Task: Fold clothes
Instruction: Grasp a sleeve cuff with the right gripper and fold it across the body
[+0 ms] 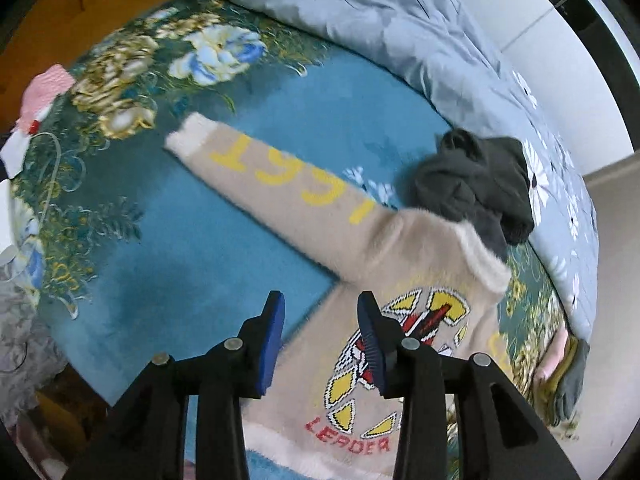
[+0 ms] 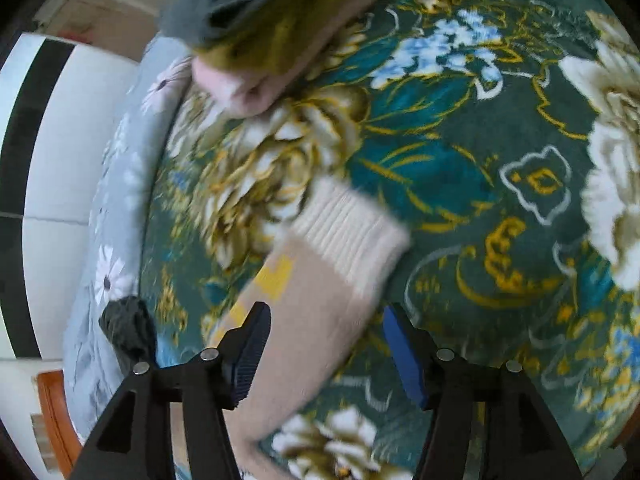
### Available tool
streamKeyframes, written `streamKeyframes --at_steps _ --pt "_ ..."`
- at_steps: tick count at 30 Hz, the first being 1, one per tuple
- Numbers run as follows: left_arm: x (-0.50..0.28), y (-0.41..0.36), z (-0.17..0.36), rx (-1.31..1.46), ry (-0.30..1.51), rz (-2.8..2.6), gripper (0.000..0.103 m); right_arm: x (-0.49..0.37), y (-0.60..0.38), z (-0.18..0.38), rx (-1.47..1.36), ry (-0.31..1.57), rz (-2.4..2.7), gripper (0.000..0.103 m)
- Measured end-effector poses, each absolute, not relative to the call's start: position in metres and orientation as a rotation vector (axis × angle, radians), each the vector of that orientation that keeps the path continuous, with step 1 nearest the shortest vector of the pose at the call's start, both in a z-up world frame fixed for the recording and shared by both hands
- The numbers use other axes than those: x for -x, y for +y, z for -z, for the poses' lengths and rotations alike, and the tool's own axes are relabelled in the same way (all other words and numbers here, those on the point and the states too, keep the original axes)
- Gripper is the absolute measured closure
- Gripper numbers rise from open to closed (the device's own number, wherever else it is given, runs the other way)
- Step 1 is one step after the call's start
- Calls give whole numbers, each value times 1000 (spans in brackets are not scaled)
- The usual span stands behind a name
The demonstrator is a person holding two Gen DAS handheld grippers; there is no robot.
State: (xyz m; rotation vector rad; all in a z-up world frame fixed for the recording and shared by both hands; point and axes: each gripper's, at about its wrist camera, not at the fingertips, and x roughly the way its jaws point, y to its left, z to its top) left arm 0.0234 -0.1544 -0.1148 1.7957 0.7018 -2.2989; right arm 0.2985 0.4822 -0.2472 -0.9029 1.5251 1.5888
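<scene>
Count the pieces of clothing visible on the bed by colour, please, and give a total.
Beige sweater: 1
Dark grey crumpled garment: 1
Folded pile at the bed's edge, grey, mustard, pink: 3
Total: 5
Both tools are open and hold nothing.

sweater (image 1: 400, 360) "LEADER", sleeve (image 1: 280, 176) "1991"

The sweater (image 1: 400, 280) runs off the bottom edge of the left view, its hem partly behind the left gripper (image 1: 322, 336) — the word under the emblem is cut short by a finger. In the right view the sleeve (image 2: 320, 280) is motion-blurred, its lower end off-frame. The folded stack (image 2: 276, 20) is blurred and cropped by the top edge — the garments can't be told apart.
</scene>
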Motion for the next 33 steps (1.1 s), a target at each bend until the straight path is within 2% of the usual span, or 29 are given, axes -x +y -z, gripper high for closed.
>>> streamKeyframes --at_steps 10,11,12,13,15,17,19,23,25,30,33 --pt "-47 -155 95 -1805 673 2218 64 -291 503 283 875 1575 -1524 41" --pt "-47 -154 94 -1808 675 2221 64 -290 505 284 883 1586 -1525 47" --pt "-47 -152 93 -1815 670 2231 64 -289 507 284 892 1597 -1526 59" --pt "-46 -151 91 -1822 664 2243 64 -288 509 284 902 1609 -1527 63" --pt "-45 -148 89 -1836 652 2265 63 -284 512 285 918 1630 -1526 84" --pt "-45 -147 86 -1849 636 2284 60 -278 513 282 924 1645 -1521 91" --pt "-45 -147 83 -1857 611 2312 58 -273 510 273 914 1658 -1532 92" --pt "-44 -165 86 -1843 670 2305 57 -247 492 223 895 1607 -1713 92" --pt "-44 -177 89 -1830 722 2292 57 -226 472 179 887 1567 -1869 92" --pt "-42 -208 96 -1780 858 2247 56 -165 397 86 914 1463 -2236 92" --pt "-40 -235 101 -1720 964 2203 53 -120 338 55 1020 1435 -2389 92"
